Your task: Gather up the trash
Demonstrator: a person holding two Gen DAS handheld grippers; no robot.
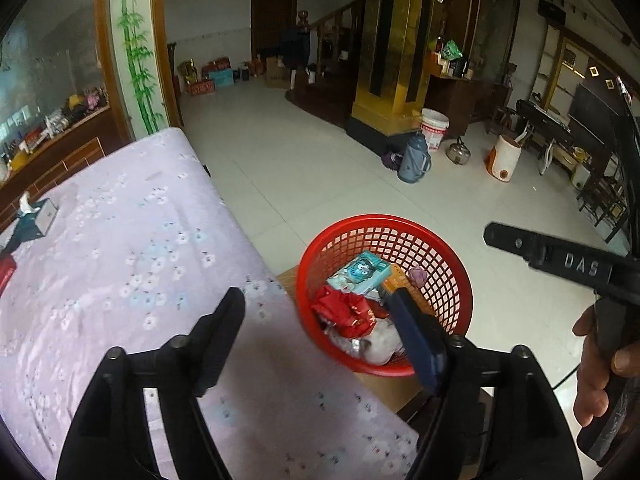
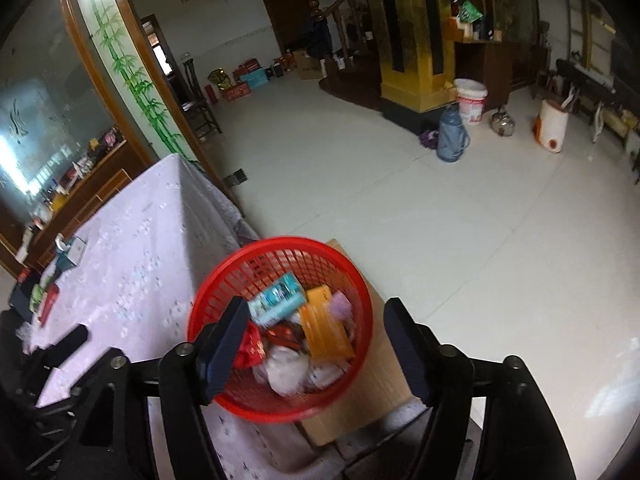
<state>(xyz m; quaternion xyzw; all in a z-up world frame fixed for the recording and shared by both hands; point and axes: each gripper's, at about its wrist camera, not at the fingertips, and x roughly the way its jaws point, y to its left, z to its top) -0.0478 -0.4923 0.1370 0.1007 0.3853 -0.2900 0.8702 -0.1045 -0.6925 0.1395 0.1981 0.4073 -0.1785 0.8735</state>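
While both grippers hang above it, the round red plastic mesh basket (image 2: 280, 328) sits on a flat brown cardboard box (image 2: 360, 400) just beside the edge of the surface covered with a pale lilac floral cloth (image 1: 132, 264). Basket holds trash: a light blue printed carton (image 2: 276, 298), an orange flat box (image 2: 324, 330), a crumpled red wrapper (image 1: 346, 312), a small purple scrap (image 1: 418, 276), and white crumpled plastic or paper (image 2: 286, 372) at the bottom.

Left gripper (image 1: 316, 328): jaws wide, nothing between them; left finger over the cloth, right finger over the basket's near side. Right gripper (image 2: 316, 340): jaws wide, empty, straddling the basket from above; basket slightly blurred in this view. In the left wrist view the right gripper shows at the right edge as a black arm lettered "DAS", gripped by a hand (image 1: 600, 364).

On the cloth's far end lies a dark teal tissue box (image 1: 38, 218) with a tissue sticking up, plus red items at the edge, too small to tell. White tiled floor (image 2: 460, 240) beyond; a blue-grey thermos jug (image 2: 452, 140), white plastic bucket (image 2: 472, 104), metal kettle (image 2: 502, 122), and white-and-orange container (image 2: 552, 126) stand near a gold pillar (image 2: 416, 40).
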